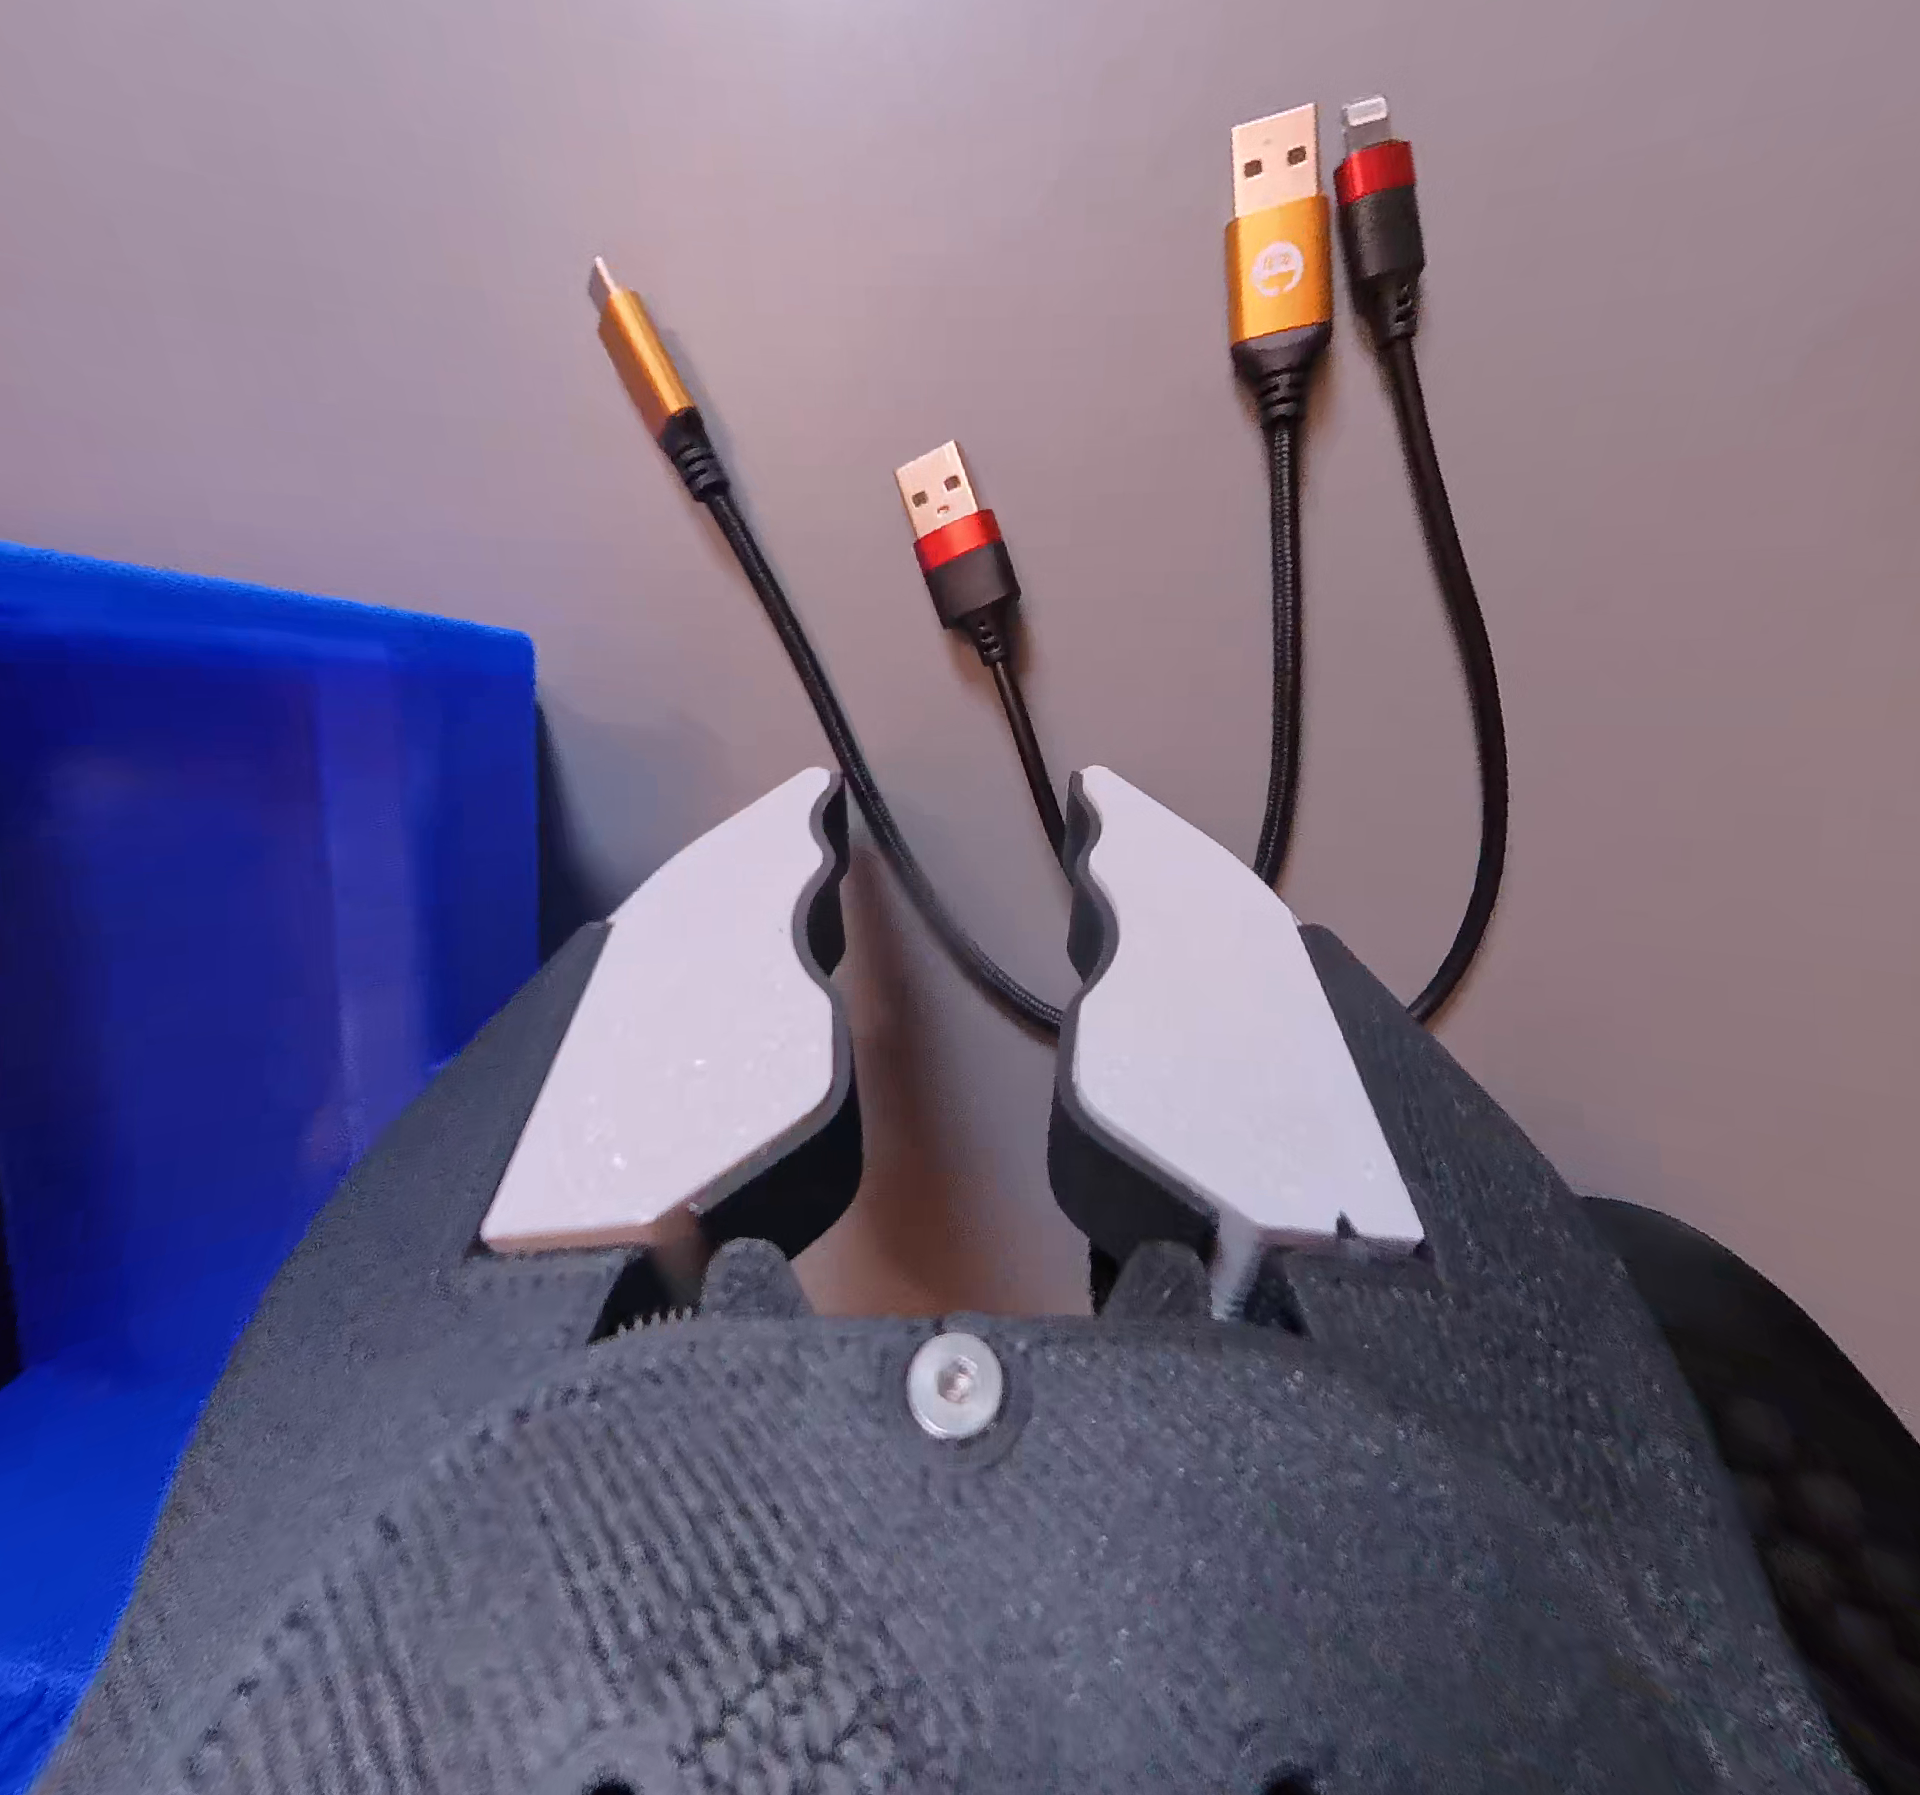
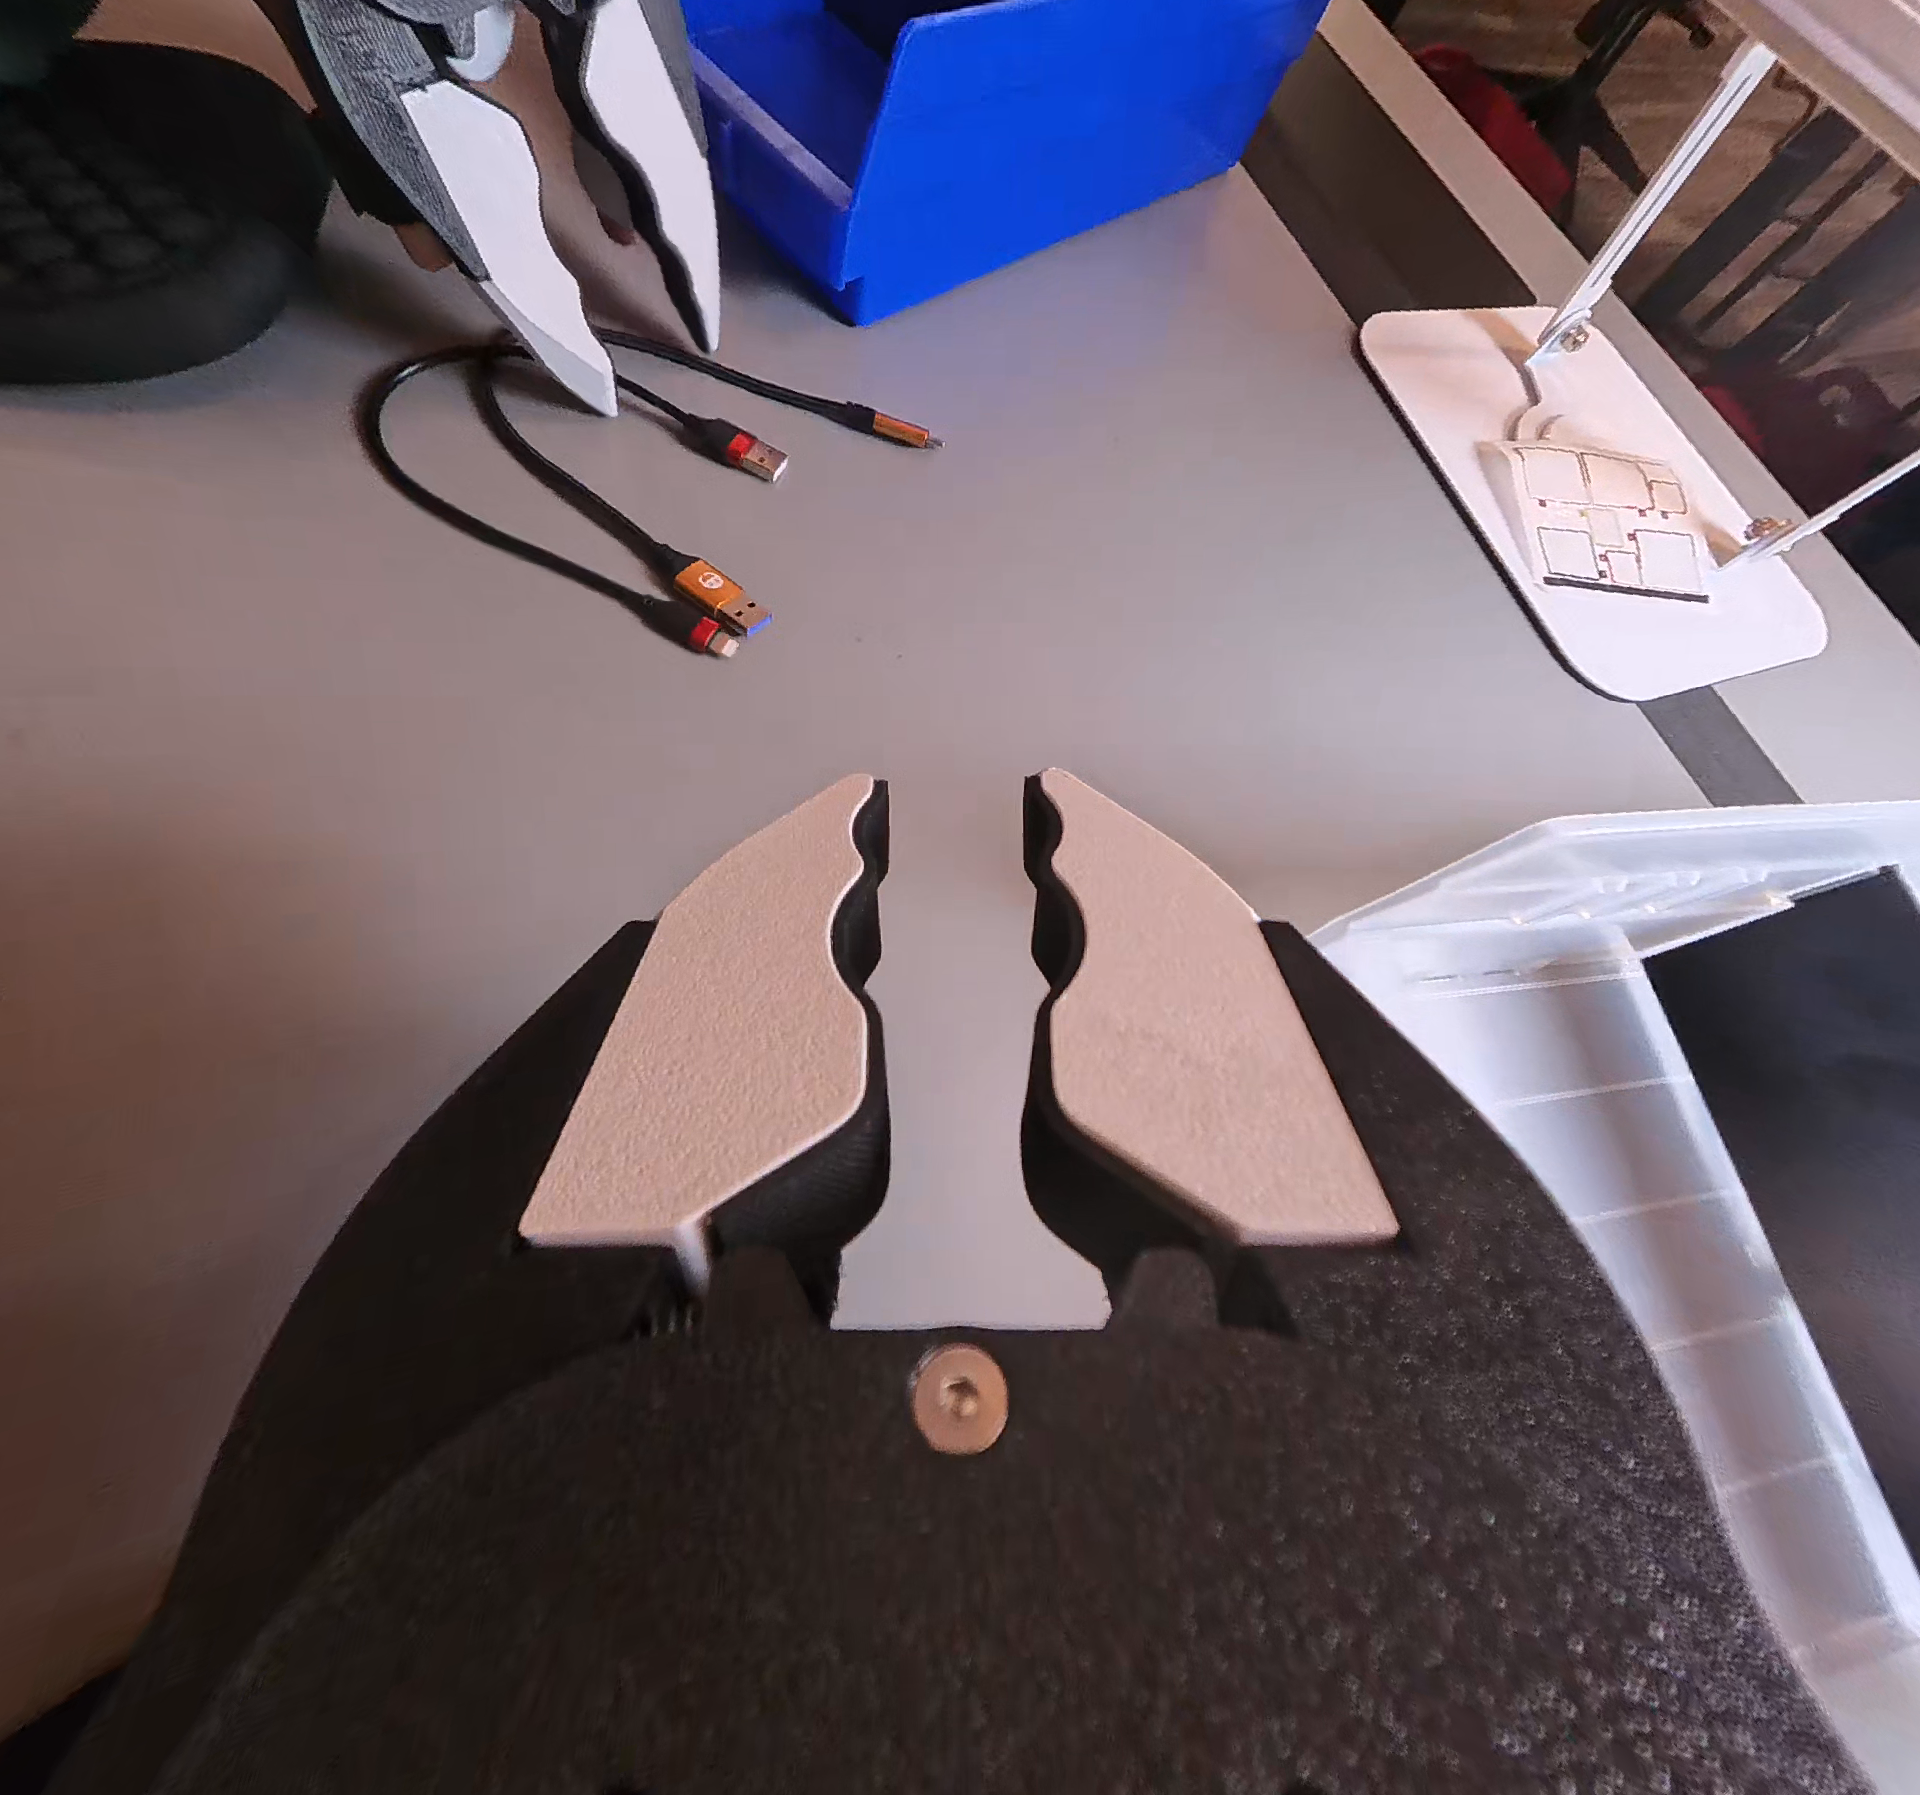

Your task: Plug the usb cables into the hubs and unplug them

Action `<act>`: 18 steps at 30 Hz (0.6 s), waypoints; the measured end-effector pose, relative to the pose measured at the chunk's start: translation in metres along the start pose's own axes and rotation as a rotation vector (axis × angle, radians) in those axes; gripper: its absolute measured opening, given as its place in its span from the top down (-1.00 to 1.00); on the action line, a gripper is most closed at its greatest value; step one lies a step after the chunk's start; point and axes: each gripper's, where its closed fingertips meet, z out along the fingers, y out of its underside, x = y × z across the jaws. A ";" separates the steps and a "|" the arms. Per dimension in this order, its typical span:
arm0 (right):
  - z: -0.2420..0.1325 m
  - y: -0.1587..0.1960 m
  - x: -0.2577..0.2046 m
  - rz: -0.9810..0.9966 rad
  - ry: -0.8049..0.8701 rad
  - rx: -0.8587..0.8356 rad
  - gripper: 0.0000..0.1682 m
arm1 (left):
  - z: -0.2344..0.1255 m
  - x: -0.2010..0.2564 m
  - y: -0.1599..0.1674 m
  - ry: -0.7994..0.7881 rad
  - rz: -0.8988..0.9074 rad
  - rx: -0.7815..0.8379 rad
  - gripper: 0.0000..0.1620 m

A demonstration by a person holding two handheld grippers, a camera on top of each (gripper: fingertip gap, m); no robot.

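The left wrist view looks steeply down along its gripper, close above the grey tabletop, with the cables near and the blue bin at its left edge. The right wrist view sits farther back and higher, facing across the tabletop. Both views share the cables and blue bin; the right wrist view also takes in the left gripper.

A grey table stands in even light, with dark chair legs on patterned floor beyond it.
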 end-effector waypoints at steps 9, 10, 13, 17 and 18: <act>0.002 0.010 -0.002 0.073 -0.038 0.014 0.71 | 0.002 -0.015 0.006 0.063 -0.168 0.043 0.76; 0.003 0.011 -0.003 0.082 -0.043 0.016 0.71 | 0.002 -0.019 0.007 0.055 -0.177 0.046 0.87; 0.003 0.012 -0.007 0.098 -0.057 0.025 0.71 | 0.002 -0.019 0.008 0.058 -0.156 0.037 0.94; 0.003 0.008 -0.012 0.084 -0.054 0.036 0.71 | 0.002 -0.012 -0.003 0.018 0.008 0.052 0.95; 0.002 0.005 -0.014 0.074 -0.052 0.044 0.71 | 0.000 -0.004 -0.015 0.052 0.016 0.117 0.95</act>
